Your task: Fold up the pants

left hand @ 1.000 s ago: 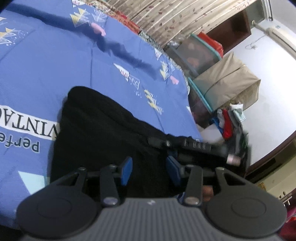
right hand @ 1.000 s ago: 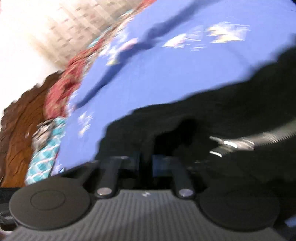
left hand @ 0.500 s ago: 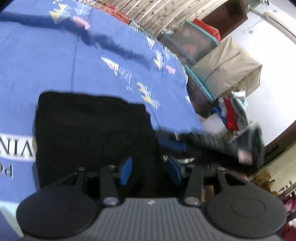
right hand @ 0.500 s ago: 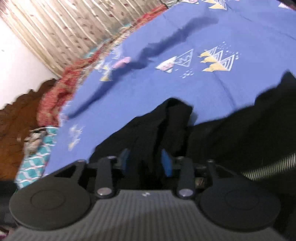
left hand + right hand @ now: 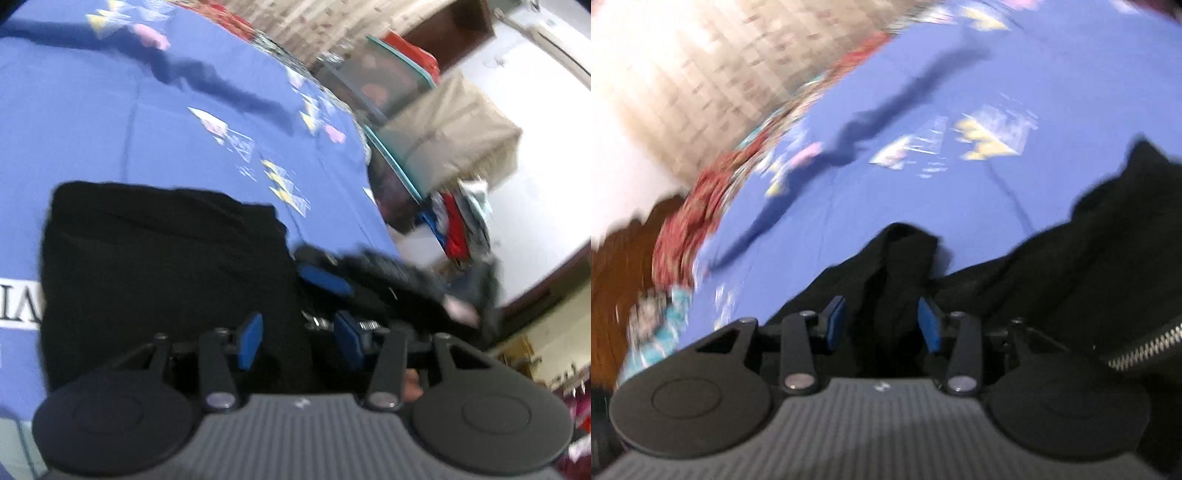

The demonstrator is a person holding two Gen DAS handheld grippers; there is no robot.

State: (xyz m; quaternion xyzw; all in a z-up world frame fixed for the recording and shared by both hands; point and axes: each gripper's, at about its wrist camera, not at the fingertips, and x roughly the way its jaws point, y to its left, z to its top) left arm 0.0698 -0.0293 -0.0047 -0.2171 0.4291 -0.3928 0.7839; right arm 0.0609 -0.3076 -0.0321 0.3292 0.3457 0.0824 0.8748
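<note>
- Blue bedsheet (image 5: 110, 122) printed with small triangles covers the bed that carries the work; curtains, a beige storage bag (image 5: 454, 136) and stacked boxes stand beyond its far edge.
- Left wrist view: the black pants (image 5: 159, 266) lie on the bedsheet as a flat, roughly rectangular folded block, just ahead of and partly under the left gripper (image 5: 298, 339). Its blue pads stand moderately apart with nothing pressed between them; only cloth lies below the gap. The right gripper (image 5: 325, 280) shows at the block's right edge, blurred.
- Right wrist view: the right gripper (image 5: 882, 325) hovers low over a raised ridge of the pants (image 5: 905, 258), which stands between the parted pads without being pinched. A metal zipper (image 5: 1145, 347) of a dark garment crosses the lower right corner.
- Step in hand, as judged: a fold has just been laid and released. The next move calls for choosing a fresh edge, probably the loose ridge, closing on it and carrying it over the block, or smoothing the stack.
- Change from the earlier frames: the right gripper's jaws have just been opening, from nearly closed on cloth to their present spread, with fabric between them but not gripped. The left gripper's jaws have opened slightly, and the pants now look squarer and lie further left in its view.
</note>
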